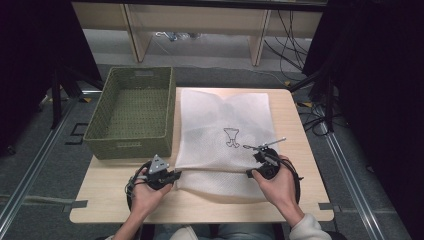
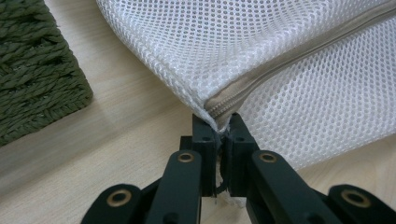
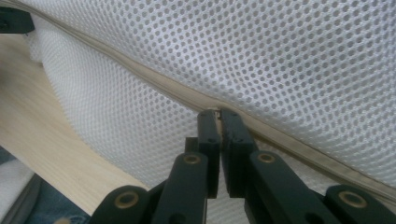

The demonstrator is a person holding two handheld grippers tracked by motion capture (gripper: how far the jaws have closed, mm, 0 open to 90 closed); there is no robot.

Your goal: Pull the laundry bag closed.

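Observation:
A white mesh bag with a small dark print lies flat on the wooden table. A beige zipper runs along its near fold. My left gripper is at the bag's near left corner. In the left gripper view, the left gripper is shut on the end of the zipper at that corner. My right gripper is farther right along the same fold. In the right gripper view, the right gripper is shut on the zipper, with mesh above and below it.
A green woven basket stands empty on the table's left half, close beside the bag; its corner lies left of my left gripper. Bare wood runs along the near edge. Shelving legs and cables stand on the floor beyond the table.

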